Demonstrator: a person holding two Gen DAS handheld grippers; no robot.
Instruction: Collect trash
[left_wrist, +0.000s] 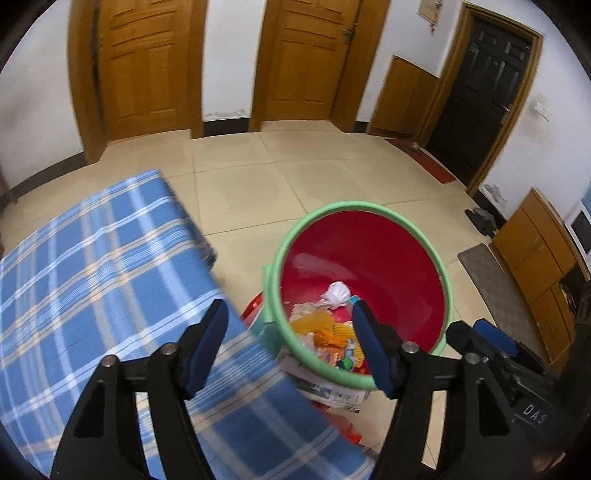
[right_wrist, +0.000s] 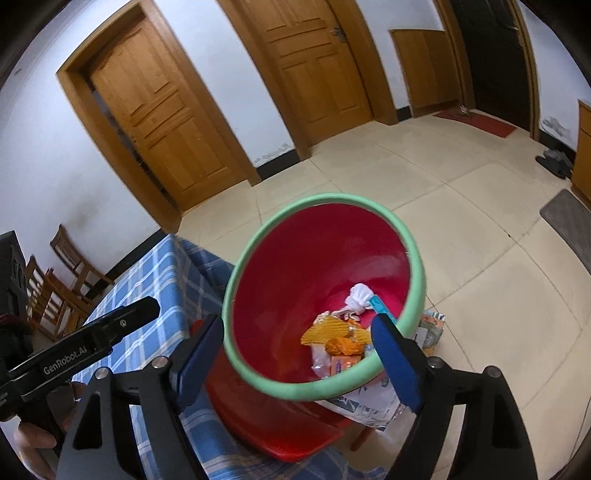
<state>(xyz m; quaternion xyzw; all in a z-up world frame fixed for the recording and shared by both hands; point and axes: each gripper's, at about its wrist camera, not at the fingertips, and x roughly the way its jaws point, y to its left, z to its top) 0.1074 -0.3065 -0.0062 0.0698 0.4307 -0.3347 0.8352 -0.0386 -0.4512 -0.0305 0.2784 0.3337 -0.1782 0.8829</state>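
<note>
A red bin (left_wrist: 369, 258) with a green rim (right_wrist: 321, 389) stands on the floor beside the table. It holds a crumpled white tissue (left_wrist: 338, 291), orange wrappers (left_wrist: 325, 328) and other small packets; the same tissue (right_wrist: 360, 297) and wrappers (right_wrist: 336, 334) show in the right wrist view. My left gripper (left_wrist: 291, 317) is open and empty, over the table edge and the bin's near rim. My right gripper (right_wrist: 295, 328) is open and empty, above the bin's near rim. The right gripper shows in the left wrist view (left_wrist: 491, 336) at the right.
A table with a blue plaid cloth (left_wrist: 92, 277) lies left of the bin. A red stool (right_wrist: 273, 424) and printed paper (right_wrist: 365, 406) sit under the bin's near side. Wooden doors (left_wrist: 147, 66), a cabinet (left_wrist: 543, 266), a grey mat (left_wrist: 495, 288) and wooden chairs (right_wrist: 62, 284) surround the tiled floor.
</note>
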